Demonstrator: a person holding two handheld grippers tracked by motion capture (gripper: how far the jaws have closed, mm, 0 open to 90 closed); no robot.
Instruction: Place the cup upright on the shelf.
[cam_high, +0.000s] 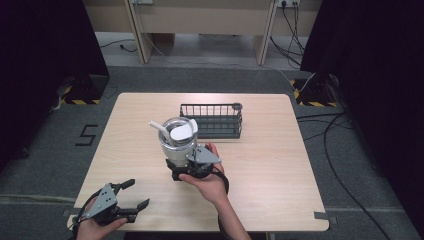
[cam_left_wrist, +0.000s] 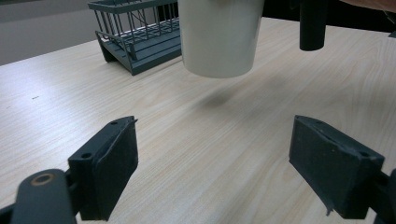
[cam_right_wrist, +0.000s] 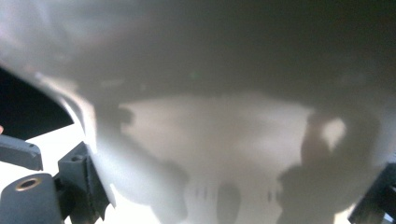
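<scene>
Your left hand-held gripper (cam_high: 131, 195): jaws spread, empty, low over near desk (cam_high: 260, 165) edge | right hand-held gripper (cam_high: 181, 167): clamped on white cup (cam_high: 179, 141), lifted above desk centre | pending: place cup, likely in wire rack (cam_high: 212, 121) behind it.

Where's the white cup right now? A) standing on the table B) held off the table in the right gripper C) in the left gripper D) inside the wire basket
B: the right gripper clamps the white cup, whose base hangs above its shadow on the table.
</scene>
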